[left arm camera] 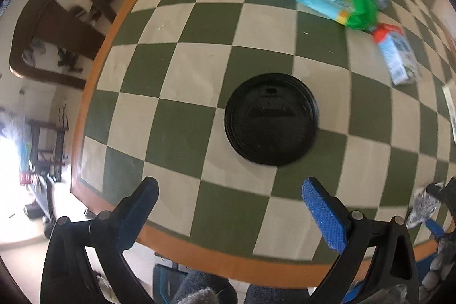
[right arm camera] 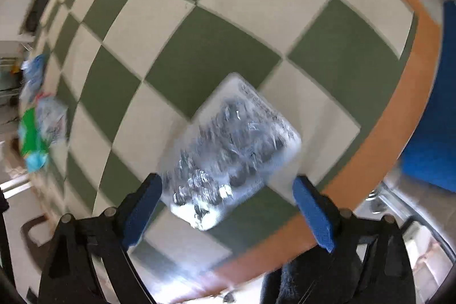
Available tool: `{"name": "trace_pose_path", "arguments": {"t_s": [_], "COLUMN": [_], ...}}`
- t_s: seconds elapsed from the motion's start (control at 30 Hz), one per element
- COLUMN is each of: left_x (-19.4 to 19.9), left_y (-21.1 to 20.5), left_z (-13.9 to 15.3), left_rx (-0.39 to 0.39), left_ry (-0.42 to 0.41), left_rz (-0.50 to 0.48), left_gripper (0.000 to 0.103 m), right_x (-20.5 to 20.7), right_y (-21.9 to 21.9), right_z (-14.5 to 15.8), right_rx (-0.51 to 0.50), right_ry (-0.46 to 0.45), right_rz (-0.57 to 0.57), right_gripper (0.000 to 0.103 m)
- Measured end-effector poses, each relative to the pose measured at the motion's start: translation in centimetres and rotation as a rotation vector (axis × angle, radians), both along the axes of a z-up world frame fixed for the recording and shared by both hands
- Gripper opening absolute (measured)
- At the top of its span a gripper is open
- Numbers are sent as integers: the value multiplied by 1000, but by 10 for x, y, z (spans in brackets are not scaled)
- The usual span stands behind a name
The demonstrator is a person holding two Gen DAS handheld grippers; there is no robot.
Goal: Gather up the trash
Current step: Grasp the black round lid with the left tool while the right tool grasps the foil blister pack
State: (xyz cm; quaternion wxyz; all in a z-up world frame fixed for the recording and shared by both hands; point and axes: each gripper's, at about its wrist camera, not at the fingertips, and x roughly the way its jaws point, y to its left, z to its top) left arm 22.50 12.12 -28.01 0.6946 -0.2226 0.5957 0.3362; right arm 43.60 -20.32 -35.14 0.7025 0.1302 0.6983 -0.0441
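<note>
Ahead of the left gripper [left arm camera: 229, 207], centred just beyond its widely spread and empty fingers, a black plastic cup lid [left arm camera: 271, 118] lies flat on the checked table [left arm camera: 182, 70]; it looks light, thin and somewhat springy, so I would pinch it across the raised rim, since the flat top offers no purchase. To the right, the right gripper [right arm camera: 228, 204] also stands wide, with a clear crinkly packet [right arm camera: 230, 153] between and just ahead of its fingers [right arm camera: 312, 214]. The blur leaves it unclear whether either pad touches this light, soft, probably slippery packet, best taken across its middle.
</note>
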Motion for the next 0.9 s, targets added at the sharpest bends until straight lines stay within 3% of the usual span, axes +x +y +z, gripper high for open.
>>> {"name": "trace_pose_path", "arguments": {"t_s": [0.07, 0.2, 0.27, 0.37, 0.4, 0.43, 0.47, 0.5, 0.53, 0.6, 0.67, 0.77, 0.83, 0.9], "left_x": [2, 1, 1, 4, 6, 8, 10, 13, 15, 19, 24, 22, 23, 20], "left_y": [8, 28, 39, 53, 56, 58, 59, 60, 59, 54, 46, 37, 31, 29], "left_z": [-5, -15, -20, -30, -34, -37, -39, -42, -42, -36, -32, -26, -21, -13], "left_rx": [-14, -61, -90, -148, -168, -182, -192, -204, -206, -176, -137, -96, -84, -73], "left_ry": [12, 3, -10, -39, -48, -53, -58, -60, -63, -81, -58, -45, -51, -62], "left_rz": [24, 68, 87, 105, 103, 99, 95, 88, 79, 47, 8, -11, -14, -17], "left_gripper": [103, 103, 102, 102, 97, 83, 71, 50, 42, 12, 3, 3, 3, 2], "right_x": [10, 20, 21, 21, 22, 23, 25, 25, 25, 22, 17, 4, -2, -6], "right_y": [30, 94, 119, 142, 142, 140, 138, 137, 132, 133, 139, 143, 150, 155], "right_z": [3, 9, 13, 8, 7, 5, 0, -3, -8, -9, -10, -8, -4, -1], "right_rx": [-83, -110, -103, -111, -95, -87, -84, -80, -45, -44, -56, -66, -37, -8], "right_ry": [-48, -161, -207, -196, -190, -170, -139, -120, -94, -115, -135, -163, -174, -169], "right_rz": [124, 422, 558, 694, 694, 690, 672, 656, 625, 621, 627, 632, 665, 680], "right_gripper": [73, 61, 47, 48, 48, 56, 71, 77, 81, 82, 83, 75, 47, 44]}}
